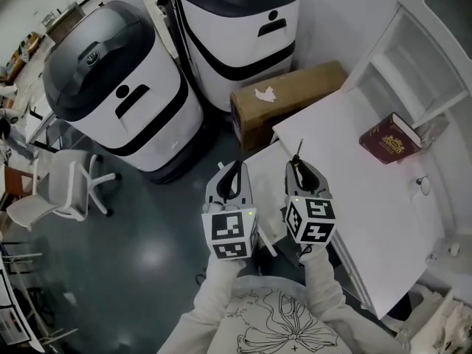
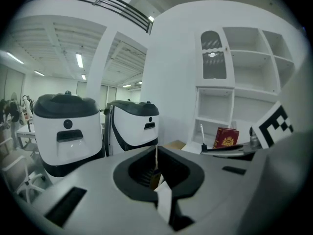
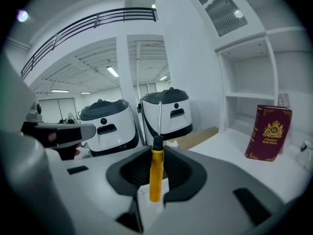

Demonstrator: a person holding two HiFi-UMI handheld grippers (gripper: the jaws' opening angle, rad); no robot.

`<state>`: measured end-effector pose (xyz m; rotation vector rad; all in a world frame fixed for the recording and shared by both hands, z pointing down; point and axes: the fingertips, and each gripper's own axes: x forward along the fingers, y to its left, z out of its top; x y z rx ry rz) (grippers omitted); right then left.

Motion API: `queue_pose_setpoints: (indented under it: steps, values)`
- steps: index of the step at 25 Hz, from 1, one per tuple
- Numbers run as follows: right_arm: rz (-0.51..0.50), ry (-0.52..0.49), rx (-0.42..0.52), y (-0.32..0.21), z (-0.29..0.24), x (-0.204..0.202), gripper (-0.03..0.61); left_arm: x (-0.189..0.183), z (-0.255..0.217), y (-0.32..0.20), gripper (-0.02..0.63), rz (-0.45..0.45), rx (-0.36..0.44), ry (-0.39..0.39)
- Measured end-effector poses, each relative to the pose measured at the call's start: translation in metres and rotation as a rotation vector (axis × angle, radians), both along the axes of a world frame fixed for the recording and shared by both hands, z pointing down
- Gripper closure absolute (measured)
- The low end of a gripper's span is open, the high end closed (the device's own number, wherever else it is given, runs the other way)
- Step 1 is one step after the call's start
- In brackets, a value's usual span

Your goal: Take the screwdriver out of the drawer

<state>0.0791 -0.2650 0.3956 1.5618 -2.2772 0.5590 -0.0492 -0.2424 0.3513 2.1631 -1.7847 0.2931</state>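
Observation:
My right gripper [image 3: 157, 153] is shut on a screwdriver [image 3: 156, 175] with a yellow handle and a black collar. Its thin metal shaft sticks out past the jaws. In the head view the right gripper [image 1: 297, 165] hovers at the near left corner of the white desk [image 1: 354, 190], with the screwdriver's shaft [image 1: 299, 150] pointing away from me. My left gripper [image 1: 234, 171] is held beside it to the left, over the floor. In its own view the left gripper [image 2: 156, 156] has its jaws together with nothing between them. A white panel [image 1: 259, 159] below the grippers may be the drawer.
A dark red book [image 1: 389, 139] stands on the desk near white shelves [image 1: 413, 65]. A cardboard box [image 1: 284, 98] sits on the floor by the desk. Two large white-and-black machines [image 1: 122, 87] [image 1: 240, 28] stand beyond. A white chair [image 1: 63, 186] is at the left.

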Motion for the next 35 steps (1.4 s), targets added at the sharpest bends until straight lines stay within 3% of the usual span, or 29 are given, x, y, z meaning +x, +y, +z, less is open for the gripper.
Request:
queue_pose_setpoints:
  steps: [16, 35]
  values:
    - [0.014, -0.034, 0.199, 0.013, -0.096, 0.013, 0.503, -0.005, -0.080, 0.013, 0.600, -0.011, 0.163, -0.024]
    - [0.001, -0.050, 0.254, 0.020, -0.116, 0.004, 0.503, -0.012, -0.091, 0.022, 0.600, -0.021, 0.198, -0.024]
